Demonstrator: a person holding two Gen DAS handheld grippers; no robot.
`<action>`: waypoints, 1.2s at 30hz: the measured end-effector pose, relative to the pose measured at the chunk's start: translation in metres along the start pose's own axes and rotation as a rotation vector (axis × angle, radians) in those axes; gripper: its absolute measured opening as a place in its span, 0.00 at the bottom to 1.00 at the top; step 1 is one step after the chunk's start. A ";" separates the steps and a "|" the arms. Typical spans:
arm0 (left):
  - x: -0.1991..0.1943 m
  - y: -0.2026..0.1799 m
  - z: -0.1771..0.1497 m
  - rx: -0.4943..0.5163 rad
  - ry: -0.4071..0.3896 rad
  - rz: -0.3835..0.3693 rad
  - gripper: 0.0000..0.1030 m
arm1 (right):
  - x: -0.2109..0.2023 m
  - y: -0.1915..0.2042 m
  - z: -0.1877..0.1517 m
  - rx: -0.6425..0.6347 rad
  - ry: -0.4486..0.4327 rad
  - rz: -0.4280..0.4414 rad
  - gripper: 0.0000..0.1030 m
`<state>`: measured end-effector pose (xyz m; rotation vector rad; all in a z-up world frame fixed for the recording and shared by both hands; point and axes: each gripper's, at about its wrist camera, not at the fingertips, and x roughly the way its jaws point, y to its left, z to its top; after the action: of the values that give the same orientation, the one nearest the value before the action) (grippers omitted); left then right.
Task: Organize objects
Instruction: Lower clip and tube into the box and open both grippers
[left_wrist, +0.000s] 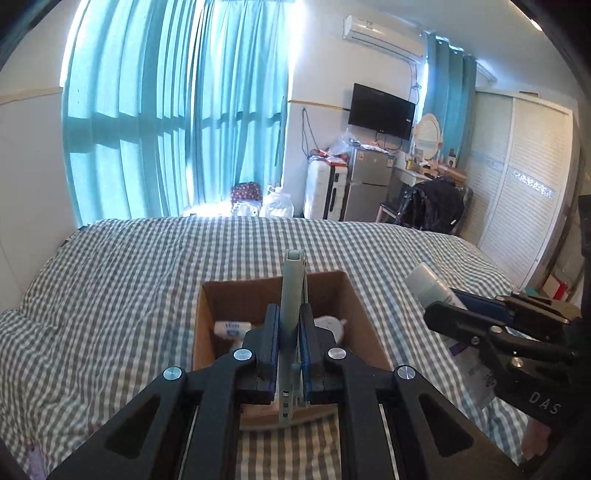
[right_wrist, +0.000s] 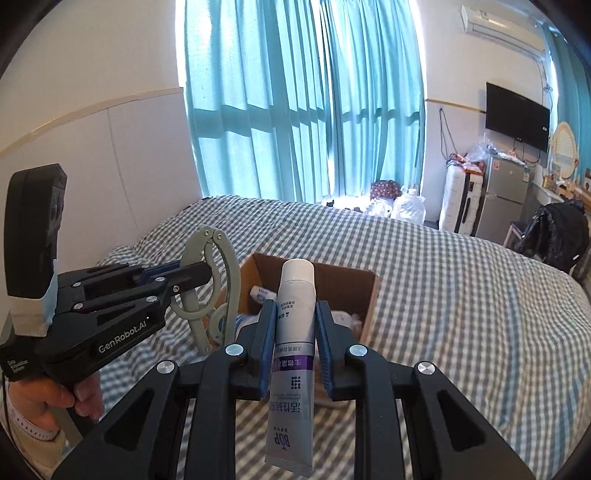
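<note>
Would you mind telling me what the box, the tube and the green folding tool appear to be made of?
Box: brown cardboard, matte, raw-edged walls. Tube: likely soft plastic, satin grey-white, crimped flat end. Green folding tool: seemingly rigid moulded plastic, matte sage, with riveted hinges.

We see teal curtains (left_wrist: 173, 110) glowing with daylight at upper left, above a gingham-covered bed (left_wrist: 110, 280). At right, a wall-mounted television (left_wrist: 381, 110) hangs over a small refrigerator (left_wrist: 369, 184), beside a louvered wardrobe (left_wrist: 524, 184).

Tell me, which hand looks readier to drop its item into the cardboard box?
Probably left: the left gripper holds the grey-green folding hanger directly above the box, while the tube sits off to its side.
</note>
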<state>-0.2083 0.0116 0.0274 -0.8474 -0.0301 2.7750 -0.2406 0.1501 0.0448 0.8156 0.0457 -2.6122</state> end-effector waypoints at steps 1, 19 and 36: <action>0.008 0.002 0.001 -0.003 0.005 0.002 0.09 | 0.009 -0.002 0.004 0.005 0.004 0.005 0.20; 0.139 0.030 -0.005 -0.033 0.142 -0.024 0.10 | 0.162 -0.042 0.012 0.094 0.109 0.045 0.21; 0.110 0.026 -0.002 -0.057 0.150 0.035 0.49 | 0.125 -0.057 0.017 0.139 0.090 0.019 0.23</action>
<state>-0.3008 0.0116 -0.0369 -1.0782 -0.0693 2.7464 -0.3651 0.1541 -0.0152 0.9765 -0.1186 -2.5823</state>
